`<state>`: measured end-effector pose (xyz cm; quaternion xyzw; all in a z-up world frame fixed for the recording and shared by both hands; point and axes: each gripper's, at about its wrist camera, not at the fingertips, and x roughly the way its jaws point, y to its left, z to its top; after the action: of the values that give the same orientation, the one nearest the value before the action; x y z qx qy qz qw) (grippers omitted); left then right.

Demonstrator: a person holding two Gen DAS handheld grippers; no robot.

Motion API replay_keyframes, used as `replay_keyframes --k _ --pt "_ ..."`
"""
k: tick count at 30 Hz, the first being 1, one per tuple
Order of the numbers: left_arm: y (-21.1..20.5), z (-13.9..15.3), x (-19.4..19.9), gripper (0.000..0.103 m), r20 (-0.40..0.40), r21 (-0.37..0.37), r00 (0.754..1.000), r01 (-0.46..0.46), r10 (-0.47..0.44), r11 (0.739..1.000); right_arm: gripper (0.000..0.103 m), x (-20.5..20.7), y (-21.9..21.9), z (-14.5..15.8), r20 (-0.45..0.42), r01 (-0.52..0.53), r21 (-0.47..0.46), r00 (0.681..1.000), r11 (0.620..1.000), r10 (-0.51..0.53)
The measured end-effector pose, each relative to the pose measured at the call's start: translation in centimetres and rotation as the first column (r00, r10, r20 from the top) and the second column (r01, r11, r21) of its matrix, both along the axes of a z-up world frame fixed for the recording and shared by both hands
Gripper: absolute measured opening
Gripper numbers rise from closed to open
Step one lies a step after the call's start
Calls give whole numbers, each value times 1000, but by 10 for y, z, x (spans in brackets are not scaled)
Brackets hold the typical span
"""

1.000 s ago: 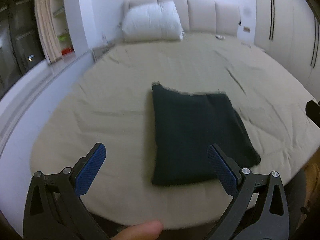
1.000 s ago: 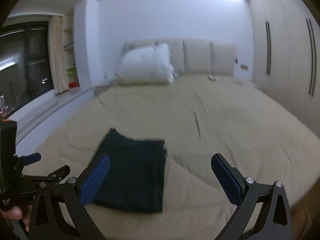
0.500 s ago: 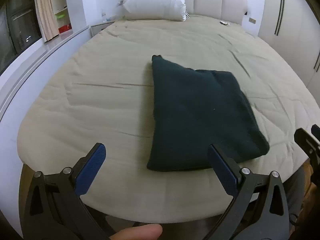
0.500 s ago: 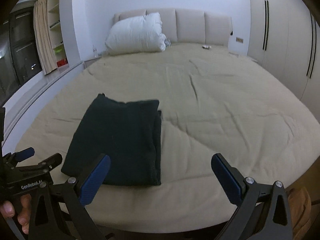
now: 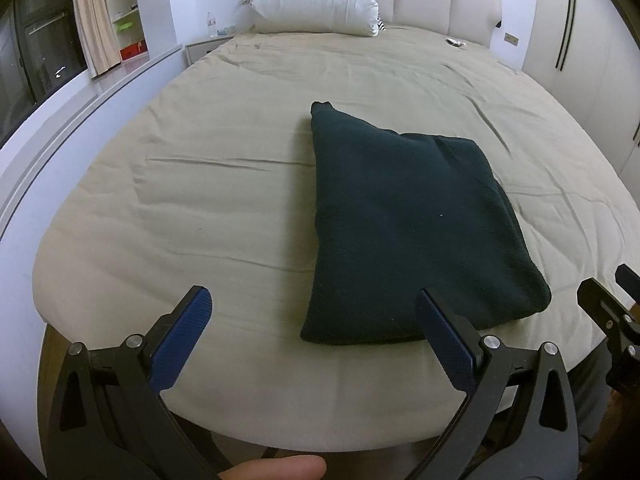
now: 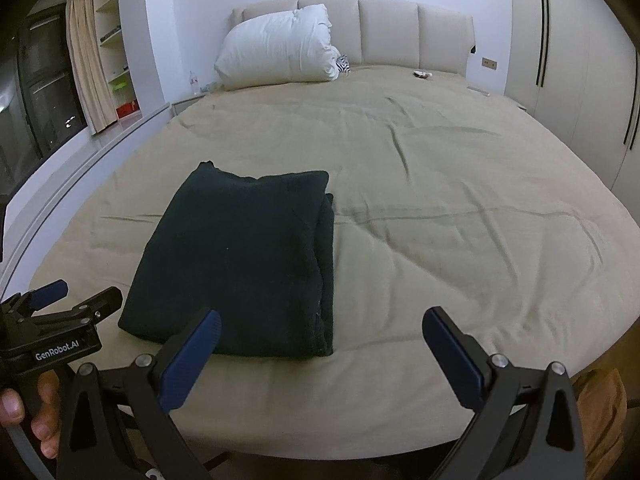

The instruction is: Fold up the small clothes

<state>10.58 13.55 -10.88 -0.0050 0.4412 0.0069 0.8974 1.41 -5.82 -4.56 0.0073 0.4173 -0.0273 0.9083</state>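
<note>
Left wrist view gives me the folded dark green knit garment (image 5: pixel 408 232) lying flat near the front edge of the beige-sheeted bed (image 5: pixel 200 184). My left gripper (image 5: pixel 312 312) hangs spread wide, holding nothing; my right gripper (image 6: pixel 320 330) is likewise spread and empty, just short of the garment's near edge.

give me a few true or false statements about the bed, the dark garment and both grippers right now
1. The dark green garment lies folded on the beige bed. True.
2. The left gripper is clamped on the garment. False: its jaws stand wide apart, holding nothing.
3. The right gripper is open and empty. True.
4. The white pillow rests on top of the garment. False: it sits far off by the headboard.
5. The garment lies near the bed's front edge. True.
</note>
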Motion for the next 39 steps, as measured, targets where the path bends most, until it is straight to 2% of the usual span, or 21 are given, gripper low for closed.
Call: replay_keyframes --k 39 --pt "-10 -8 9 103 -6 12 1000 -11 11 1000 103 -7 -3 -2 -8 -4 0 1000 1000 4"
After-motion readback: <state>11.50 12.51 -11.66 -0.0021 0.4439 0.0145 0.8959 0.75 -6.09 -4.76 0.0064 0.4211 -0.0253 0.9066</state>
